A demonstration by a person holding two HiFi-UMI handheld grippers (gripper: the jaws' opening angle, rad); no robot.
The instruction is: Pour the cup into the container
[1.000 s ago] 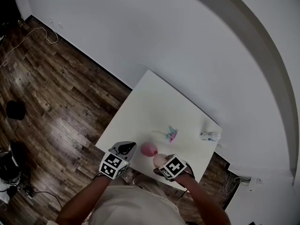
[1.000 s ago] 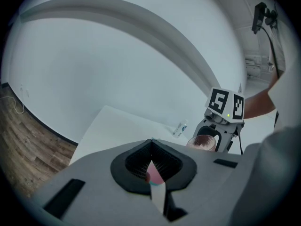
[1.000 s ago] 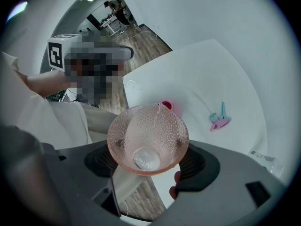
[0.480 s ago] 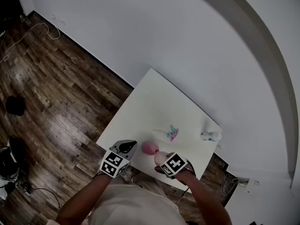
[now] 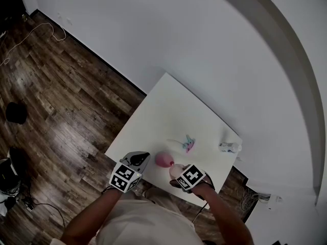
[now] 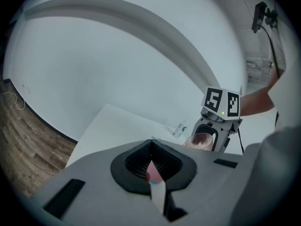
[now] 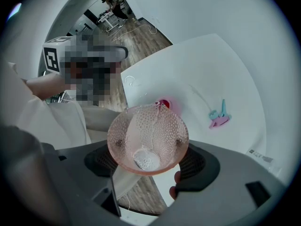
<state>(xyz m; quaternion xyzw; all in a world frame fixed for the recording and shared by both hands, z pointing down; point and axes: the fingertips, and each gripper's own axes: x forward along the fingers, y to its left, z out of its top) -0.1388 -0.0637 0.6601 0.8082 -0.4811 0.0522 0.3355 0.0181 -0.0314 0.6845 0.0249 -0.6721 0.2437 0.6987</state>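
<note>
Almost nothing changes in this last second, and that is the main point. The right gripper [image 5: 180, 173] stays clamped round the cup [image 7: 148, 135], a pink dimpled glass held by its sides between the jaws. A small whitish remnant shows at its bottom. The cup sits just beside the pink container [image 5: 163, 160], on the side toward the person, and not over it. From the left gripper's view it looks roughly upright.

Compared with the earlier head views, the cup keeps the same offset from the container. The slight shift of everything in the picture looks like the head camera moving, not the hands. By my reading the pour has not begun. The cup has yet to be carried over the container and tipped.

The left gripper [image 6: 153, 168] hangs on the other side of the container, near it but apart. Its jaws are drawn almost together with only a thin slit between them and nothing in their grip.

Beyond the container, a blue and pink thing [image 5: 188, 144] and a small bottle [image 5: 228, 147] lie on the white table [image 5: 153, 116], untouched.
</note>
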